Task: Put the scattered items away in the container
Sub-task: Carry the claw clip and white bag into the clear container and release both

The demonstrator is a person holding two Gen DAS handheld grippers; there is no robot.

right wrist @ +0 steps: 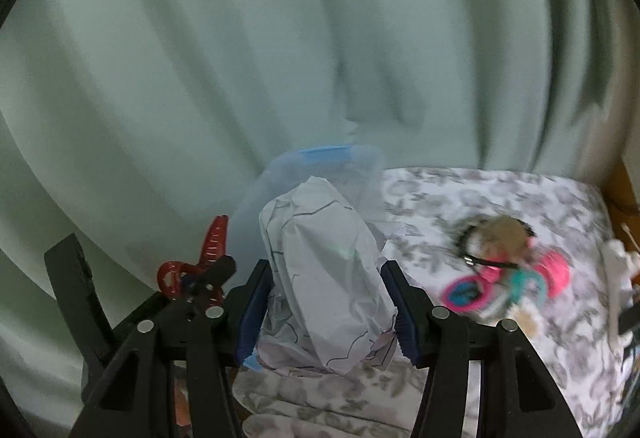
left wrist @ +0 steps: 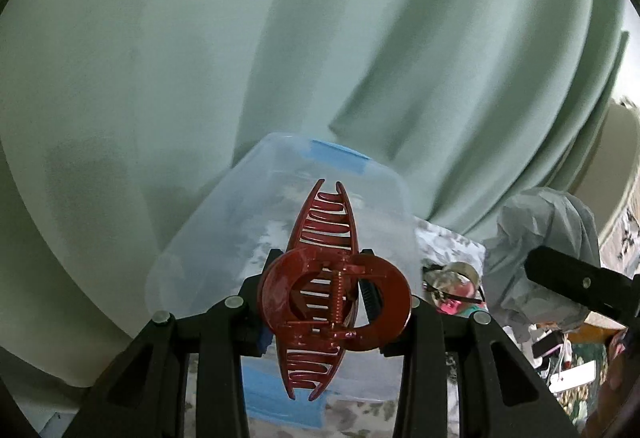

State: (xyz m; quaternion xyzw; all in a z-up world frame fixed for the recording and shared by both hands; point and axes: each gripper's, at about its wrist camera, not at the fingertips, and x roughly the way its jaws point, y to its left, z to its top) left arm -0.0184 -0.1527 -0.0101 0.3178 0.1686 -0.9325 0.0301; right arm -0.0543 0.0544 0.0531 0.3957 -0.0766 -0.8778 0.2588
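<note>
Dark red plastic fills the centre of the left wrist view: a large hair claw clip (left wrist: 334, 290) sits clamped between the jaws of the left gripper (left wrist: 320, 298), its round finger loops toward the camera and its curved teeth pointing up and down. The jaws are closed against the clip's hinge part, only as far apart as the clip is wide. Behind and below the clip stands a clear plastic container (left wrist: 224, 238) with pale blue latches, resting on a bed with a grey floral bedspread (left wrist: 448, 242) in front of a pale green curtain (left wrist: 280, 38).

In the right wrist view the right gripper (right wrist: 328, 302) has its jaws pressed on both sides of a crumpled white paper bundle (right wrist: 328, 278), held fairly wide by the bulk of it. The bundle is just in front of the container, near its right side; whether it touches the wall cannot be told. To the right, still on the bedspread, lies a small heap of hair accessories (right wrist: 516, 274): pink and teal bands, a black loop and a brownish piece, blurred. The left gripper and the clip show at lower left.
</note>
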